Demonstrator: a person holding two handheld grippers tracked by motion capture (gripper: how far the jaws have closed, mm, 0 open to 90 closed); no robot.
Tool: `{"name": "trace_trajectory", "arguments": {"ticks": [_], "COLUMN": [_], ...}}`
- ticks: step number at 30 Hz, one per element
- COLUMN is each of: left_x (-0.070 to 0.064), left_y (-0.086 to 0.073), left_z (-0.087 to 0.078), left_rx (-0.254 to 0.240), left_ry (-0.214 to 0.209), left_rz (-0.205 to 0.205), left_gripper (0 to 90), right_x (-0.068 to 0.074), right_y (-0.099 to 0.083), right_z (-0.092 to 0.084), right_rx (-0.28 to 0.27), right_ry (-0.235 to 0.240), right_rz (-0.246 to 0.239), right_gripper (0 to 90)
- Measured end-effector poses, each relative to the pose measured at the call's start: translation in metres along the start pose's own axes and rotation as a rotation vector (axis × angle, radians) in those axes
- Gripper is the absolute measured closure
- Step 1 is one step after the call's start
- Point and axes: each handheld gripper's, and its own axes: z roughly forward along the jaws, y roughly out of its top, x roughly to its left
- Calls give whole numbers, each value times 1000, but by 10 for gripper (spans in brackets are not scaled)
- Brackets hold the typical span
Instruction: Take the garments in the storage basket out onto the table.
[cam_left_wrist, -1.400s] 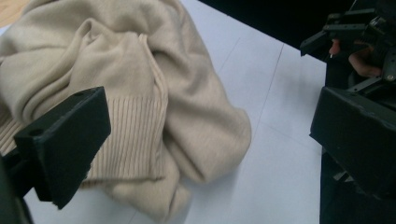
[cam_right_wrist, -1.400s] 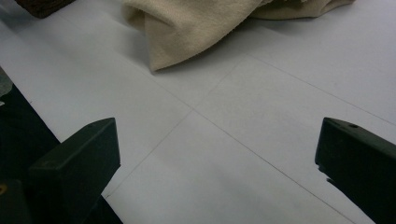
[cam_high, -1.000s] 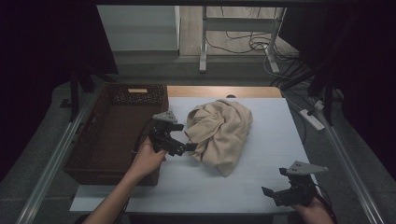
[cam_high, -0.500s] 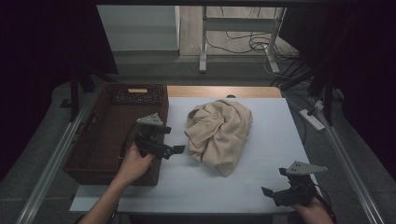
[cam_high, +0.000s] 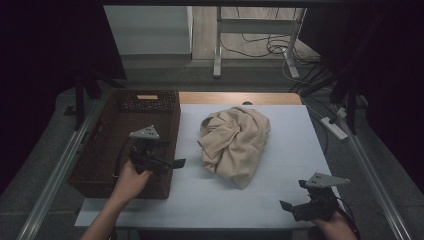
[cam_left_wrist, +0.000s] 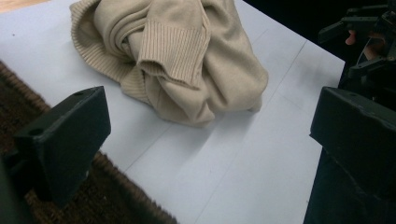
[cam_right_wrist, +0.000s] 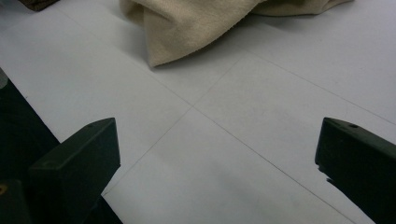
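Observation:
A crumpled beige knitted sweater (cam_high: 235, 140) lies in the middle of the white table (cam_high: 300, 130). My left gripper (cam_high: 172, 154) hovers over the right rim of the brown wicker basket (cam_high: 150, 96), jaws open and empty, pointing at the sweater a short way to its right. In the left gripper view the sweater (cam_left_wrist: 187, 56) lies ahead of the open left gripper (cam_left_wrist: 212, 116), with the basket's edge (cam_left_wrist: 116, 200) below. My right gripper (cam_high: 293, 197) rests open near the table's front right corner. The right gripper view has the open right gripper (cam_right_wrist: 219, 140) over bare table and the sweater's hem (cam_right_wrist: 205, 28) beyond.
The basket takes up the left side of the table. A wooden strip (cam_high: 240, 98) runs along the far edge. Metal rails (cam_high: 55, 175) flank both sides. A power strip (cam_high: 334, 127) and cables lie off to the right. The other gripper (cam_left_wrist: 369, 37) appears far off in the left gripper view.
My left gripper has drawn back leftward from beside the sweater to above the basket's right rim, still open and empty. The right gripper and the sweater have stayed put.

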Motion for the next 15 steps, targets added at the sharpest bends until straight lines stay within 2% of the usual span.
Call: {"name": "trace_trajectory", "arguments": {"ticks": [7,15], "left_x": [-3,-10], "left_y": [-9,-21], "left_z": [-12,-26], "left_rx": [-21,-28], "left_ry": [0,22], "left_rz": [-10,-7], "left_gripper": [0,0], "right_x": [0,0], "right_y": [0,0], "right_z": [0,0], "right_rx": [5,6], "right_ry": [-1,-2], "right_rz": [-2,-4], "right_gripper": [2,2]}}
